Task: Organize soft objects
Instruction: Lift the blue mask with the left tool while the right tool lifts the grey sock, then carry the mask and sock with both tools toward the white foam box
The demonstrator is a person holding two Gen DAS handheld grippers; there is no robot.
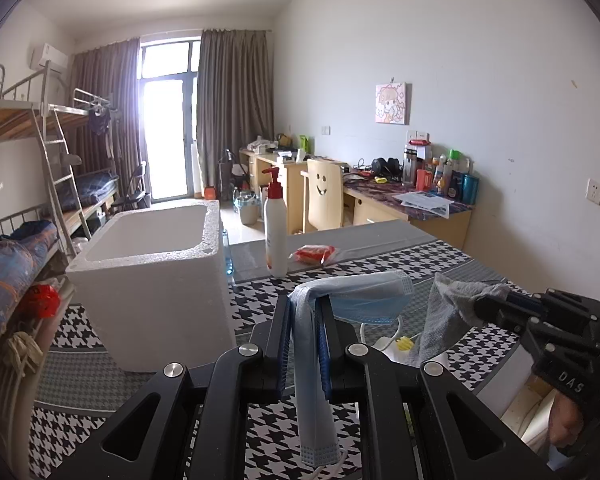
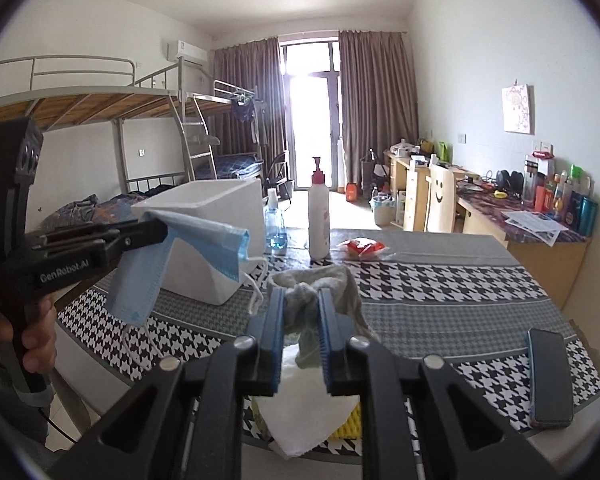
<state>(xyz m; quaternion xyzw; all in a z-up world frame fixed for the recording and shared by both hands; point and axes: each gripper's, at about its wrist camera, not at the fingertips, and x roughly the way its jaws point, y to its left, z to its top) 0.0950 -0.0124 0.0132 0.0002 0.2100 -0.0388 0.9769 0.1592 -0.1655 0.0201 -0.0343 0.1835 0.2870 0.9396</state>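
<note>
A: Where do we have the blue face mask (image 1: 352, 300) right now?

B: Pinched in our left gripper (image 1: 304, 320). The jaws press together on a bunched fold of it; one half drapes down between the fingers toward the camera, the other sticks out past the fingertips to the right. Its ear loop (image 2: 256, 280) dangles free above the table (image 2: 440, 292).

A: And the right gripper (image 2: 302, 316)?

B: We see it clamped on the grey sock (image 2: 320, 284). The sock's open cuff bulges up just beyond the fingertips and the rest hangs below the pads, over a white cloth (image 2: 304, 408) lying on the checked tablecloth.

A: How do the two sit against the white foam box (image 1: 152, 272)?

B: The box stands on the table to the left of both. In the right wrist view the mask hangs in front of it, near its rim. The sock is further to the right, apart from the box. The pump bottle (image 1: 275, 232) stands beyond.
</note>
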